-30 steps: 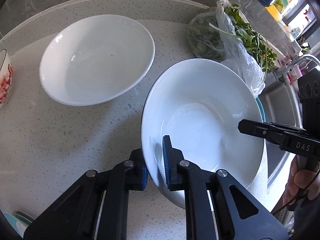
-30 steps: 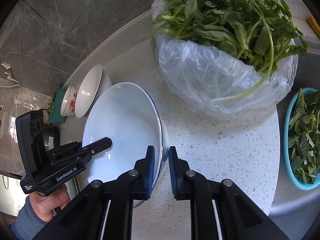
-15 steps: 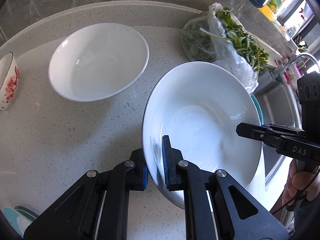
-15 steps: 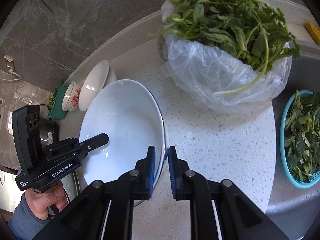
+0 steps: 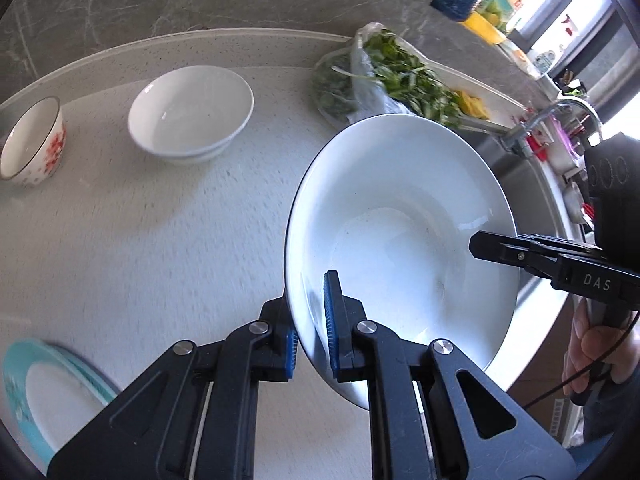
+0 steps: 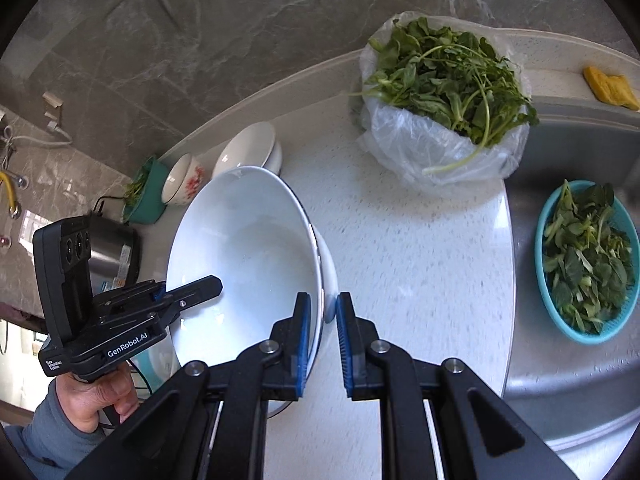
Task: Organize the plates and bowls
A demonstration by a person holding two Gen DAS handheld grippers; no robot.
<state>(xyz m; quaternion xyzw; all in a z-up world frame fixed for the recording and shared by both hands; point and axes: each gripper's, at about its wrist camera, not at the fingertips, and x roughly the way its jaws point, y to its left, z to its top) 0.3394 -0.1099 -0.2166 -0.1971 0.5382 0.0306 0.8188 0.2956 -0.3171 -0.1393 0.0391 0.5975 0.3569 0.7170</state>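
Above the speckled counter [image 5: 140, 248], we've got our left gripper [image 5: 310, 336] pinching the near rim of the big white bowl [image 5: 400, 232], and our right gripper [image 6: 322, 320] clamped on its opposite rim. Beyond that bowl sit a smaller white bowl [image 5: 192, 114], a floral bowl [image 5: 32, 144] and bagged greens [image 6: 444, 96].

Bright daylight, fisheye warping, blurred countertop [image 5: 160, 240].
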